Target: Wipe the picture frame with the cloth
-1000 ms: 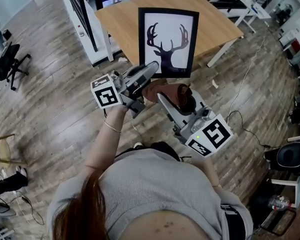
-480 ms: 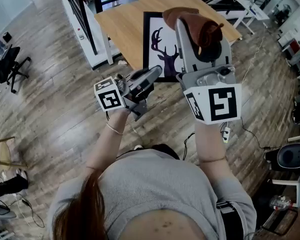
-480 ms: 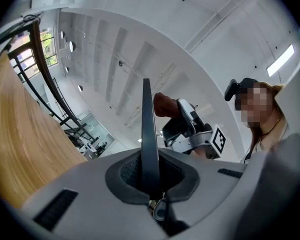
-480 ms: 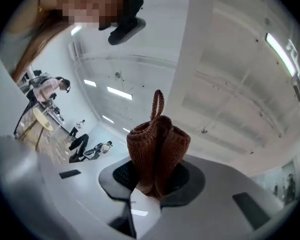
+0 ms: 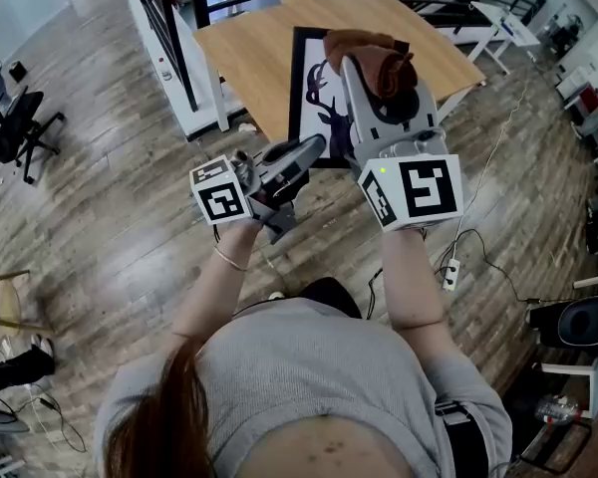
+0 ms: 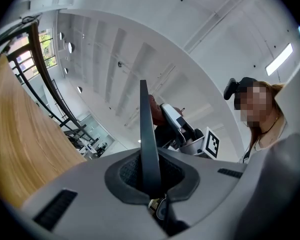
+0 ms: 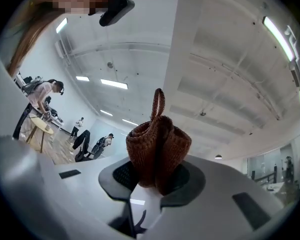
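The picture frame (image 5: 317, 93), black-edged with a dark deer print, stands upright in front of the wooden table (image 5: 249, 48). My left gripper (image 5: 312, 148) is shut on its lower edge. In the left gripper view the frame (image 6: 144, 129) shows edge-on as a thin dark strip between the jaws of that gripper (image 6: 151, 181). My right gripper (image 5: 379, 80) is raised in front of the frame's right side and is shut on a bunched brown cloth (image 5: 372, 48). In the right gripper view the cloth (image 7: 157, 149) bulges out of the gripper (image 7: 152, 176). The frame's right part is hidden behind it.
A black railing (image 5: 174, 38) and white table legs (image 5: 216, 93) stand left of the table. Cables and a power strip (image 5: 450, 267) lie on the wood floor at the right. An office chair (image 5: 15, 127) is far left. White desks (image 5: 498, 13) stand at the back right.
My right gripper has risen with the cloth from below the frame to in front of its upper right part, rolling as it went. The left gripper has stayed put on the frame.
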A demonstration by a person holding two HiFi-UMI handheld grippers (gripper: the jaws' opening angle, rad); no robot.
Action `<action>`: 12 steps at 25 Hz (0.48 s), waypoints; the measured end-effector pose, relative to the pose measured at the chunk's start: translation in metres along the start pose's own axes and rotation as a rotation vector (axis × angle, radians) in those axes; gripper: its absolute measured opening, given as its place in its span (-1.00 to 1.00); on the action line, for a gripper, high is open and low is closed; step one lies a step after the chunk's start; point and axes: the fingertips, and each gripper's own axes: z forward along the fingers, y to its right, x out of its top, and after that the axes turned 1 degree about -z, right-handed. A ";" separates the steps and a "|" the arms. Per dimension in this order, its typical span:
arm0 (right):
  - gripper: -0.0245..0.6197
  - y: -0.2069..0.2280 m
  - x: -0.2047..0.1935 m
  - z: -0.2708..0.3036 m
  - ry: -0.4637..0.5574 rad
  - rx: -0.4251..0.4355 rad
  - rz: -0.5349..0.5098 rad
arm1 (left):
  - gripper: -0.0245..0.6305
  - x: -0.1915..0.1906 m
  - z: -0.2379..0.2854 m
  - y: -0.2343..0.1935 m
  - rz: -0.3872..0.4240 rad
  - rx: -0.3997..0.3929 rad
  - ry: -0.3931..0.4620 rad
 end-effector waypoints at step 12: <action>-0.62 -0.021 -0.030 -0.029 -0.089 0.026 0.050 | -0.86 -0.003 0.000 -0.007 -0.018 -0.009 0.000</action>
